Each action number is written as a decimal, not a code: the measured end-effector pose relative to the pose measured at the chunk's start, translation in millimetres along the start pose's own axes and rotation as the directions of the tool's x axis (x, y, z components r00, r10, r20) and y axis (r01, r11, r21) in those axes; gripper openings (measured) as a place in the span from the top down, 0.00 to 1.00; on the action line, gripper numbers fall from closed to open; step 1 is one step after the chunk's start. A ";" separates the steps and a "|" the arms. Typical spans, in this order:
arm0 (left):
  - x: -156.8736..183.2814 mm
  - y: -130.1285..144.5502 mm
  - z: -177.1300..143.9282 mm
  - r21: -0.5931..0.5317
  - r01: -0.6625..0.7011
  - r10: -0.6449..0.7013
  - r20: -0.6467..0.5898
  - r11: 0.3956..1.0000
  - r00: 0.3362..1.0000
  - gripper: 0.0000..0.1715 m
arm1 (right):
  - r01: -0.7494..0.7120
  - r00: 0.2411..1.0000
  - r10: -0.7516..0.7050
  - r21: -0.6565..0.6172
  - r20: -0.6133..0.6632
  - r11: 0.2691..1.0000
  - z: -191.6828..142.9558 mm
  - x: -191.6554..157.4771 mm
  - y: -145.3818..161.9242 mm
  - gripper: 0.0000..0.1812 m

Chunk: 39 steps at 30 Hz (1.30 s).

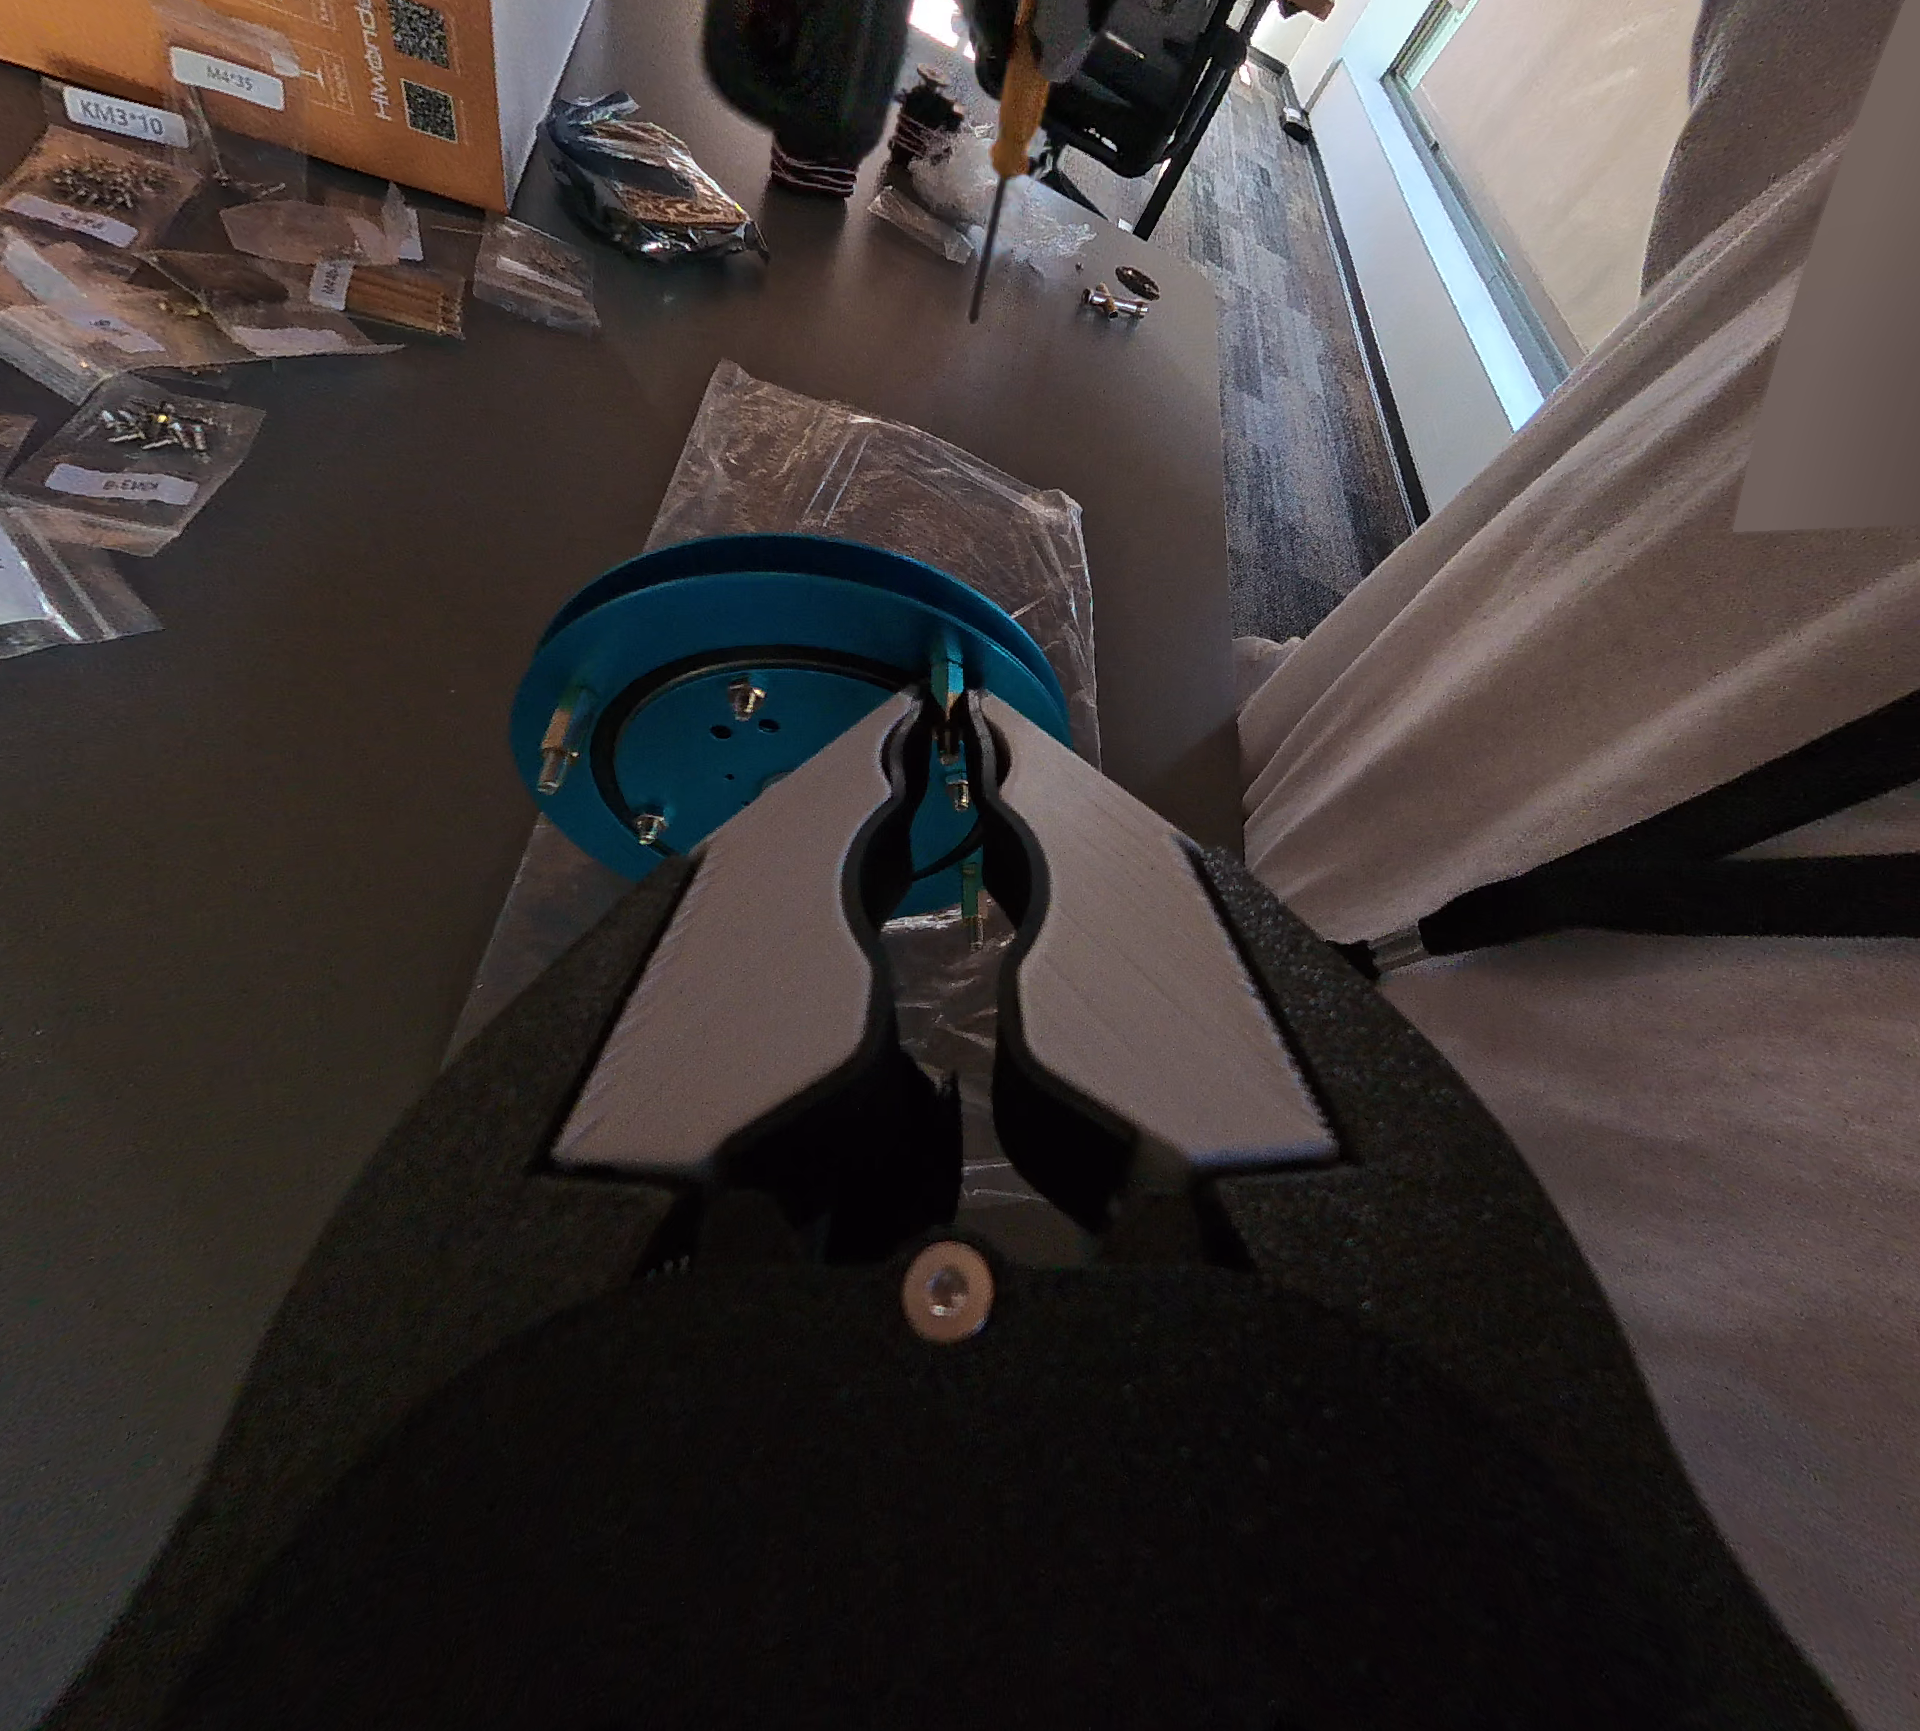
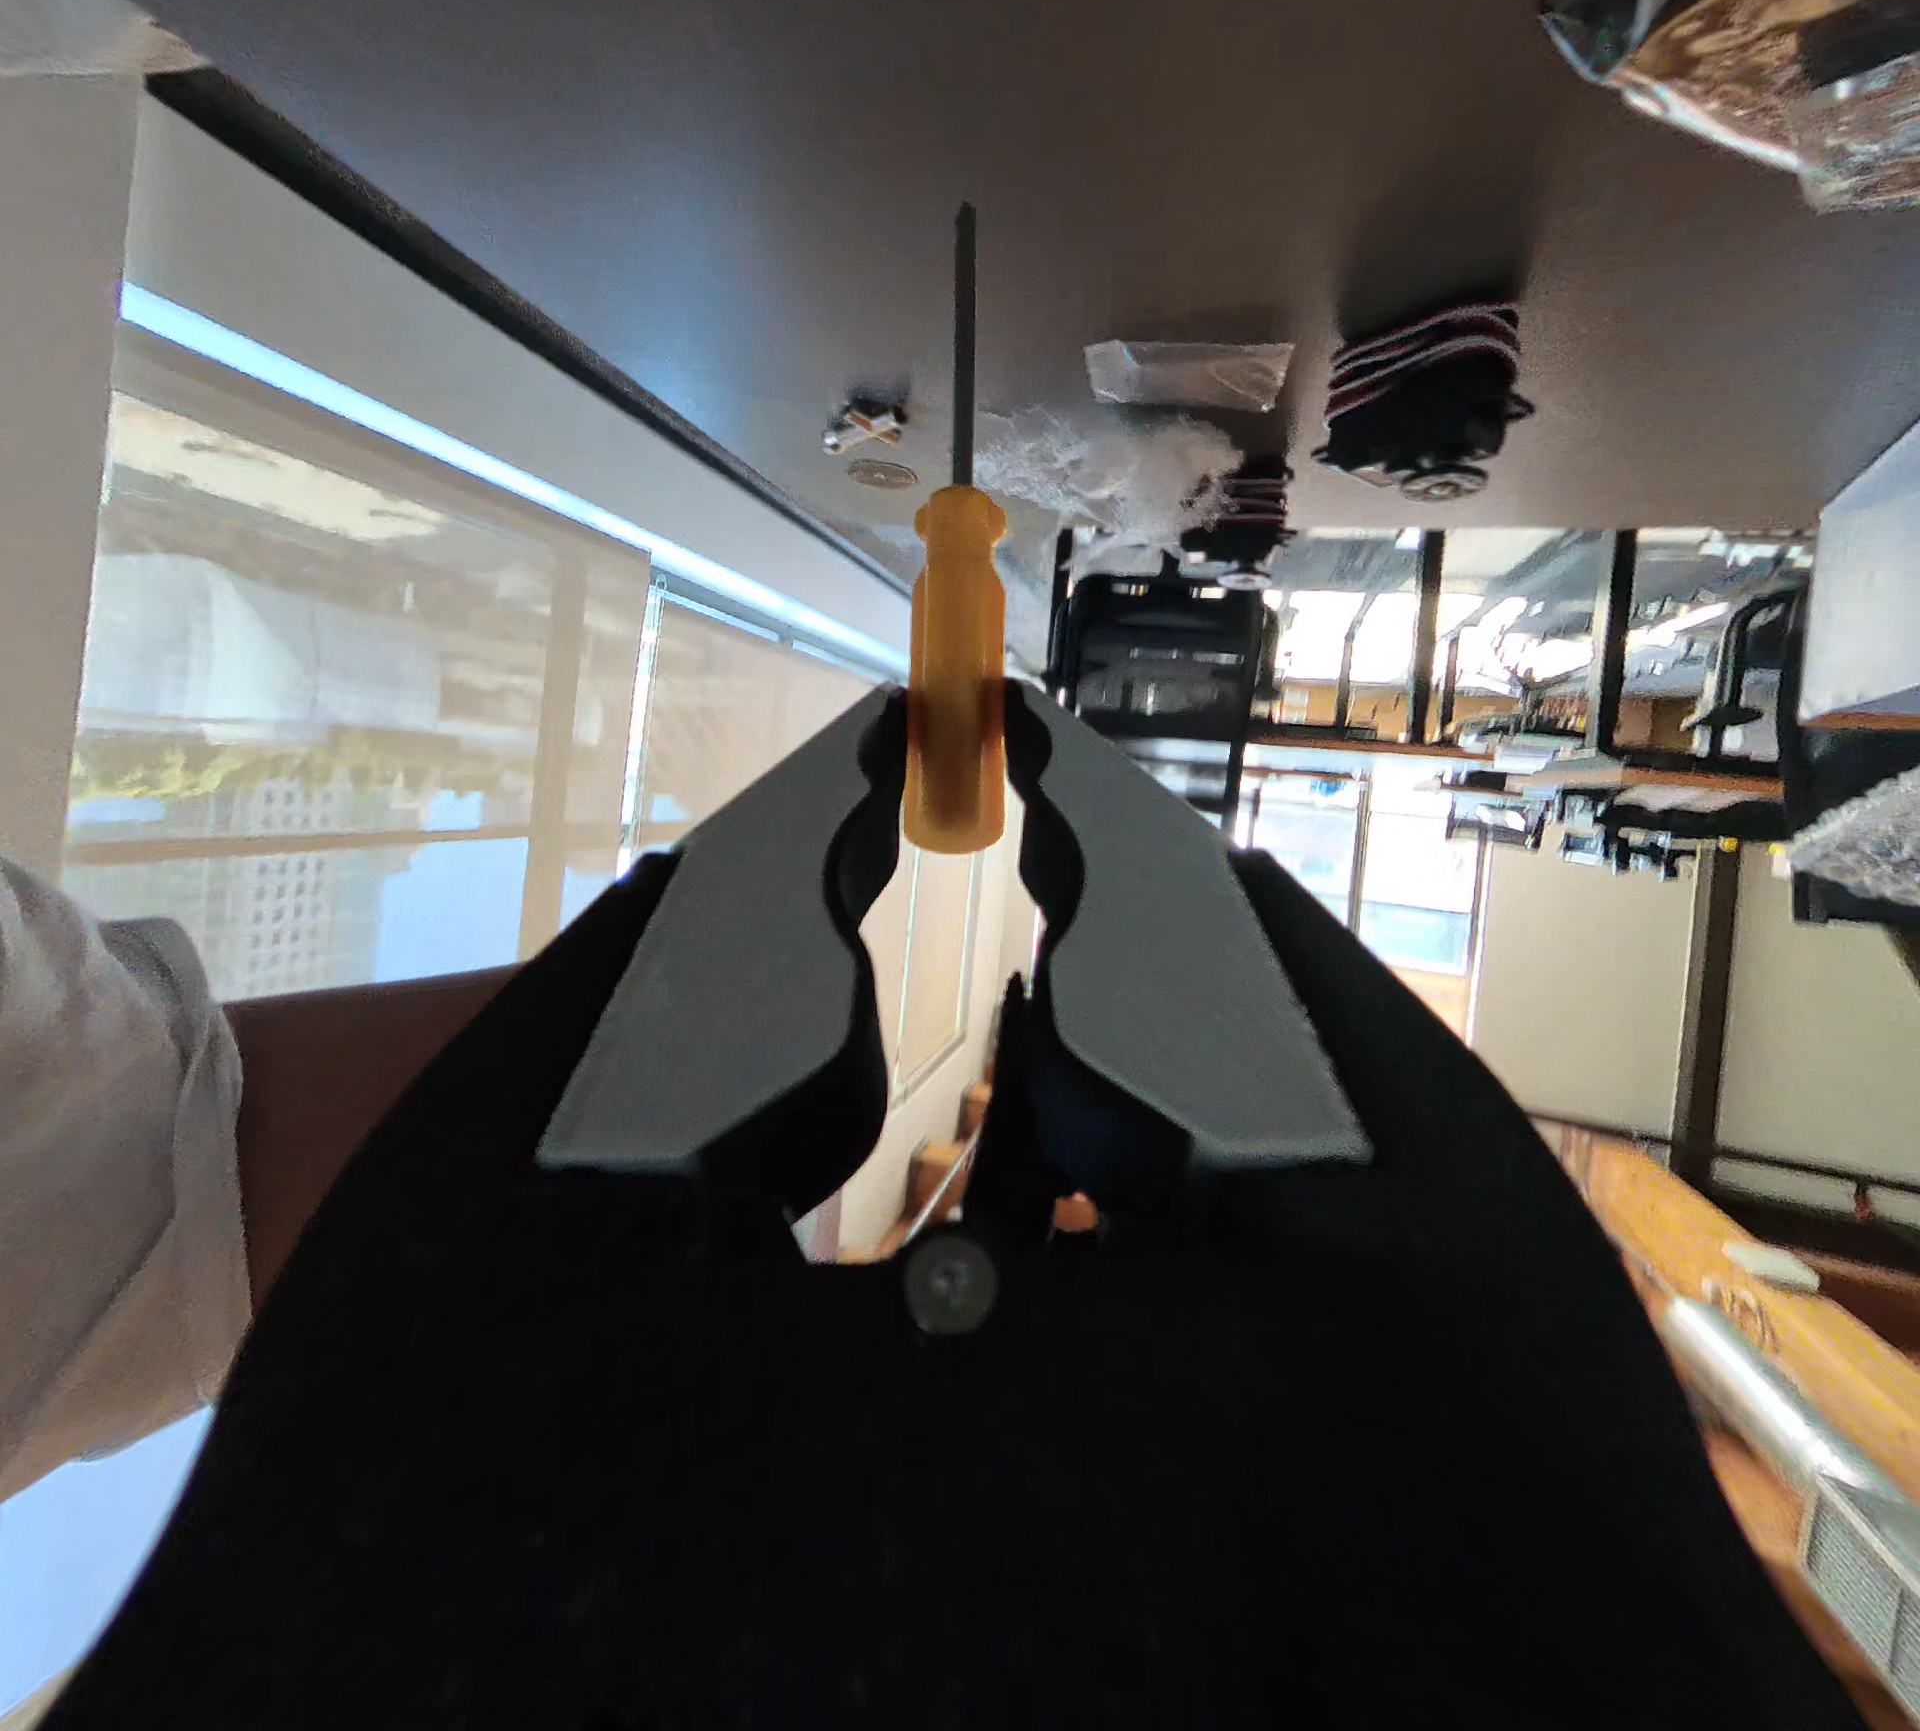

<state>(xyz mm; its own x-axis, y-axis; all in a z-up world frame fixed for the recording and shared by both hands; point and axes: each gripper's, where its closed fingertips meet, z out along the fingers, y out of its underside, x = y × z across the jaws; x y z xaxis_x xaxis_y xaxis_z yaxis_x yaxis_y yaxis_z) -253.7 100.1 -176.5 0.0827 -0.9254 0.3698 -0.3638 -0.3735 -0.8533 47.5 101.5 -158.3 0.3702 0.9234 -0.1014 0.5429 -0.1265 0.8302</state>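
Left gripper (image 1: pixel 943 713) clenched on standoff (image 1: pixel 949 682) of blue disc (image 1: pixel 665 642), centre table (image 1: pixel 312 850). Right gripper (image 2: pixel 951 694) clamped on yellow screwdriver (image 2: pixel 954 673) — raised at 12 o'clock, tip clear of table.

Left wrist view close above the desk (image 1: pixel 312 798), looking forward and down along its gripper (image 1: pixel 943 705), right wrist view turned upside down, desk overhead, facing the windows, both views sharing the orange-handled screwdriver (image 2: pixel 954 694) and the desk's far corner
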 end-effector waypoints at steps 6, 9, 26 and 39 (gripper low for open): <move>3.9 3.0 -1.0 0.019 -0.007 0.007 -0.026 1.000 1.000 0.97 | 0.089 0.996 -0.089 0.032 -0.010 0.995 -21.6 11.6 -48.3 0.91; 5.0 4.5 -3.2 0.028 -0.013 0.014 -0.026 1.000 1.000 0.98 | 0.151 0.988 -0.147 0.115 -0.038 0.982 -33.8 12.7 -78.9 0.91; 7.0 6.0 -3.3 0.045 -0.039 0.040 -0.039 0.998 0.998 0.98 | 0.136 0.981 -0.189 0.555 0.039 0.821 -22.4 7.8 -163.1 0.95; 8.7 7.2 -3.0 0.055 -0.055 0.057 -0.031 0.997 0.998 0.98 | -0.027 0.996 -0.004 0.352 0.087 0.936 -11.9 6.7 -124.3 0.81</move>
<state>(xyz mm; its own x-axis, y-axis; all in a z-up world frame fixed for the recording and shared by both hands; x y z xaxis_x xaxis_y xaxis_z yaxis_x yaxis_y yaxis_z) -258.4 89.6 -178.4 0.0328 -0.9428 0.3317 -0.3166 -0.3246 -0.8913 -26.5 127.8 -255.6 0.4325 0.8888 -0.1518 0.7629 -0.2711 0.5869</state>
